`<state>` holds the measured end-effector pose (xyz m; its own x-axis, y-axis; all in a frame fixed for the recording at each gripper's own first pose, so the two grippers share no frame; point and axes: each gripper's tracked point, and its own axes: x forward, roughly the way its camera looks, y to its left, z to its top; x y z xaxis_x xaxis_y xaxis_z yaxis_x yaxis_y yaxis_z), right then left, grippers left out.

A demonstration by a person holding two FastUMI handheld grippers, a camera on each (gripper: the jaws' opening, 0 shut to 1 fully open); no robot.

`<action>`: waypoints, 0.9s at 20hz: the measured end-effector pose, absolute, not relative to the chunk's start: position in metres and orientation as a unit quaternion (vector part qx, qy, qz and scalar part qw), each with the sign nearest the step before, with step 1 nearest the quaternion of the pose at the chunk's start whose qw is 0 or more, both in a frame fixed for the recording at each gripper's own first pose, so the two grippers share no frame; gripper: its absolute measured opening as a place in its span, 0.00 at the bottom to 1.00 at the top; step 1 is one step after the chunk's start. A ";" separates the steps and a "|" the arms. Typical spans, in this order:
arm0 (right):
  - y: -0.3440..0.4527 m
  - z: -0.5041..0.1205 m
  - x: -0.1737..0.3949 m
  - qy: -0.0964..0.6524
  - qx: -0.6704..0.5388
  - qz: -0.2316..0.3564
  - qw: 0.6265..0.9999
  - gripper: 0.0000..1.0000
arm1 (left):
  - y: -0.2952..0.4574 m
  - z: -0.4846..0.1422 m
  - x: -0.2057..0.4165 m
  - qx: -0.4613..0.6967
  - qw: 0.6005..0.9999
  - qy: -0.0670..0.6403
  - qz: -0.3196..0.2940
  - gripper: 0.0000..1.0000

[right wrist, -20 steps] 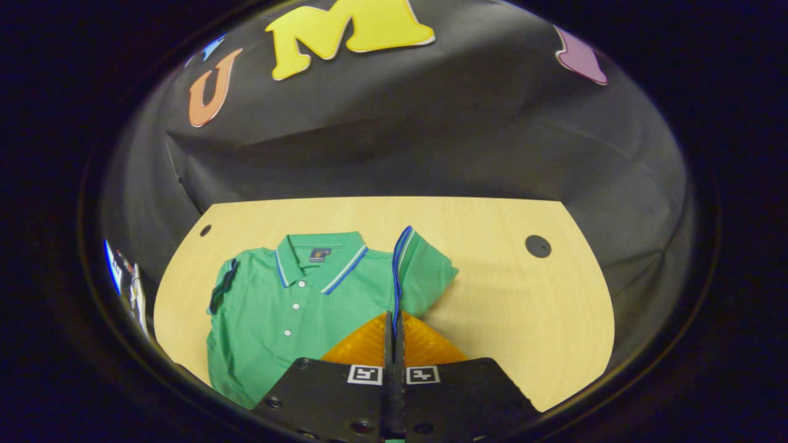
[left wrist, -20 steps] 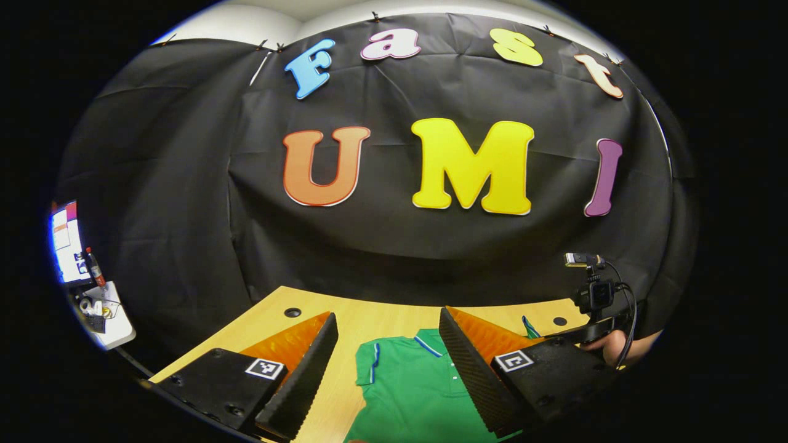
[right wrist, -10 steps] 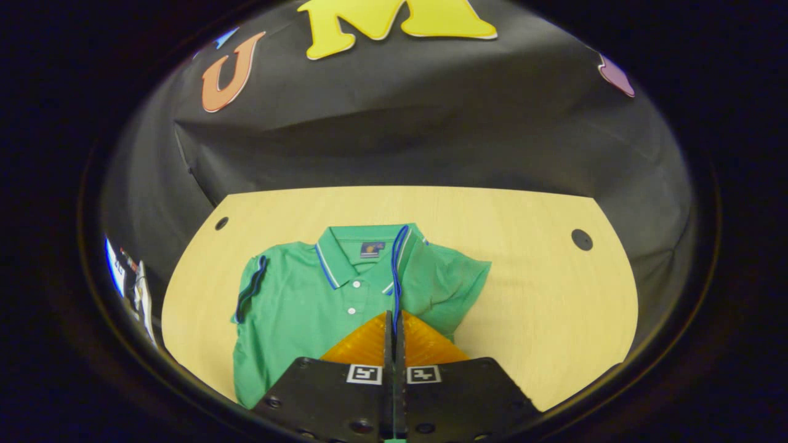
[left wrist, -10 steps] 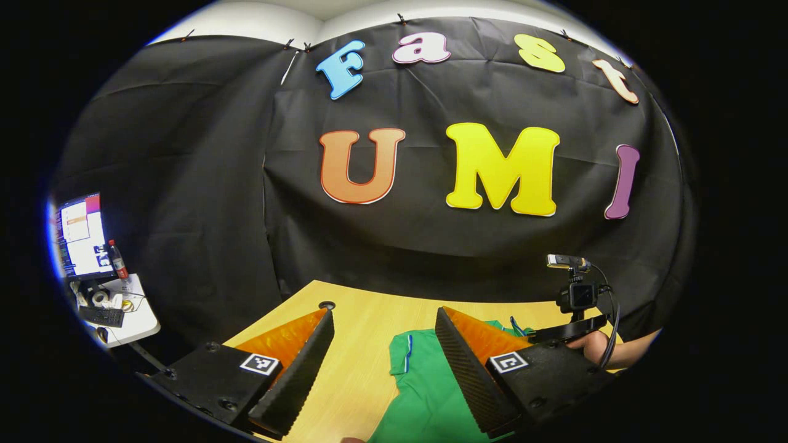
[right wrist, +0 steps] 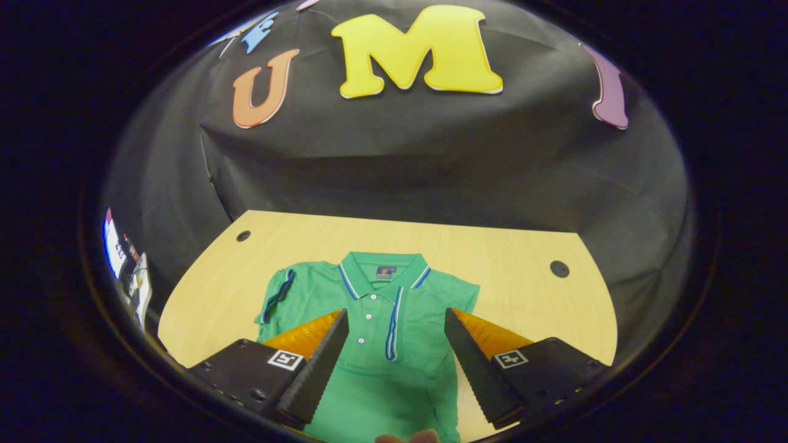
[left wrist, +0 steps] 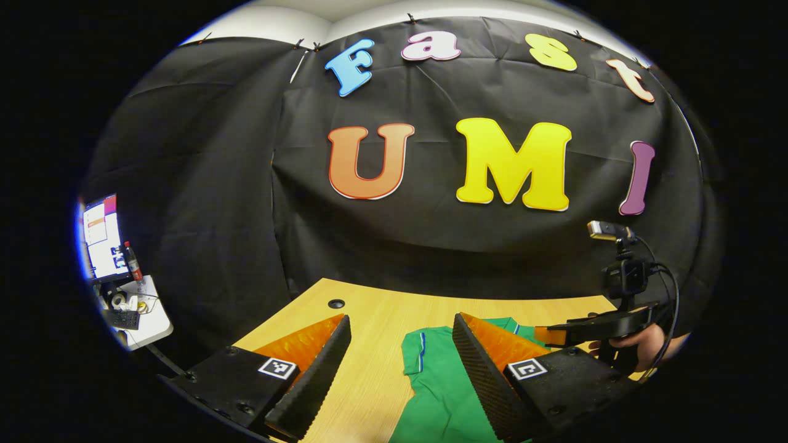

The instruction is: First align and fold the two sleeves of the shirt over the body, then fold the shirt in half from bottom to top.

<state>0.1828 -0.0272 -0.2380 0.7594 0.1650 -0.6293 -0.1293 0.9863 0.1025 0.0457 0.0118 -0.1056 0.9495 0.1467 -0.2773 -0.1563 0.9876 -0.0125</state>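
A green polo shirt point(right wrist: 369, 369) with a blue-and-white trimmed collar lies face up on the wooden table point(right wrist: 523, 307), collar toward the wall. Its right sleeve point(right wrist: 418, 320) is folded over the chest, the striped cuff running down the middle. The left sleeve point(right wrist: 278, 295) lies at the shirt's left edge. My right gripper point(right wrist: 394, 315) hovers open above the chest, holding nothing. My left gripper point(left wrist: 401, 320) is open over the table by the shirt's point(left wrist: 437, 381) left shoulder. In the left gripper view the right gripper point(left wrist: 545, 335) shows at the right, held by a hand point(left wrist: 646, 344).
Round cable holes point(right wrist: 559, 268) point(right wrist: 243, 235) mark the table's far corners. Black cloth closes off the back. Off to the left stands a small white side table point(left wrist: 138, 314) with a monitor point(left wrist: 101, 237) and a bottle point(left wrist: 130, 261).
My right gripper has opened and let go of the right sleeve, which now lies folded across the chest; the gripper has drawn back. The left gripper shifted slightly and stayed open.
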 end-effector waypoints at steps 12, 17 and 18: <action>-0.090 -0.138 0.098 0.232 0.006 0.003 0.973 0.96 | -0.011 -0.204 0.124 -0.024 0.970 0.242 -0.004 1.00; -0.102 -0.109 0.073 0.213 0.007 -0.005 0.977 0.96 | -0.008 -0.267 0.147 -0.025 0.947 0.321 -0.007 1.00; -0.101 -0.113 0.069 0.226 0.009 -0.001 0.974 0.96 | -0.008 -0.282 0.152 -0.025 0.941 0.336 -0.011 1.00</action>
<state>0.0689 -0.1013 -0.1130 0.8982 0.0023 -0.4396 0.0058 0.9998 0.0169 0.1519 -0.0080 -0.2815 0.7739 -0.0375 -0.6322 0.0045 0.9985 -0.0537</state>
